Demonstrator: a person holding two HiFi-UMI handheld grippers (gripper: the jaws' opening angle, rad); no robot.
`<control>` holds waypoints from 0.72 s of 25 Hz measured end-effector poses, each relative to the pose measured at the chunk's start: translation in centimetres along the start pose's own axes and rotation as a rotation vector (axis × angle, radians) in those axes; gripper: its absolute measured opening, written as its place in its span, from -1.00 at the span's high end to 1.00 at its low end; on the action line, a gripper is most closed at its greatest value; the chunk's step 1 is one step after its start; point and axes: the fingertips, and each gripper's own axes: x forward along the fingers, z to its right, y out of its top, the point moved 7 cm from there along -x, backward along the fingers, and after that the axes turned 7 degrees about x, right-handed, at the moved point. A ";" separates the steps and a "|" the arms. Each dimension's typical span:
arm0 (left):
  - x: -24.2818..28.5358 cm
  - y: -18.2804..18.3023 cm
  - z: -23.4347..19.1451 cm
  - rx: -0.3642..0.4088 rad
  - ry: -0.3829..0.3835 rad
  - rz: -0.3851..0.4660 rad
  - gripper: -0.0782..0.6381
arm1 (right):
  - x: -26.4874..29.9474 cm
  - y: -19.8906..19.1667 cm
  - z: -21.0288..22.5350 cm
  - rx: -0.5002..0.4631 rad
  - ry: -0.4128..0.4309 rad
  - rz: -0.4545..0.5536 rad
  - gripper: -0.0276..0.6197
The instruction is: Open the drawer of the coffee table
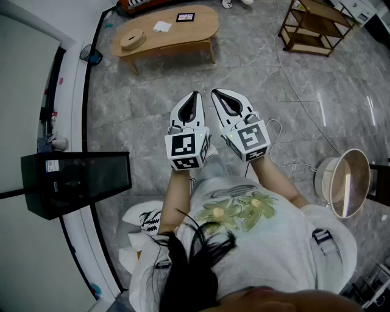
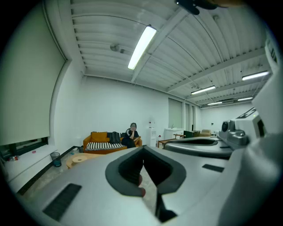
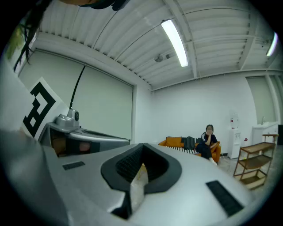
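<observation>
The oval wooden coffee table (image 1: 164, 30) stands at the far side of the floor, well ahead of both grippers; its drawer does not show from here. A tape roll (image 1: 131, 39), a white paper (image 1: 162, 26) and a black marker card (image 1: 185, 17) lie on top. My left gripper (image 1: 195, 95) and right gripper (image 1: 216, 92) are held side by side in front of my chest, pointing toward the table, both shut and empty. In the left gripper view the table (image 2: 82, 158) is low at the left, beyond the closed jaws of the left gripper (image 2: 143, 149). In the right gripper view the right gripper (image 3: 142, 145) has its jaws closed.
A wooden shelf unit (image 1: 317, 24) stands far right, with a cable (image 1: 304, 103) trailing over the grey floor. A round mirror-like stand (image 1: 344, 180) is close on my right and a black box (image 1: 76, 183) on my left. A person sits on an orange sofa (image 2: 108, 141) behind the table.
</observation>
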 end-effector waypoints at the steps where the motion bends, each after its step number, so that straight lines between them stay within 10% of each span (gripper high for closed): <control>1: 0.8 0.2 -0.9 -0.001 -0.001 0.004 0.73 | 1.2 0.2 0.2 0.001 0.002 0.005 0.90; 18: 10.2 -2.3 -9.7 -0.047 -0.075 -0.048 0.74 | 11.2 -1.0 4.5 -0.013 -0.047 -0.024 0.89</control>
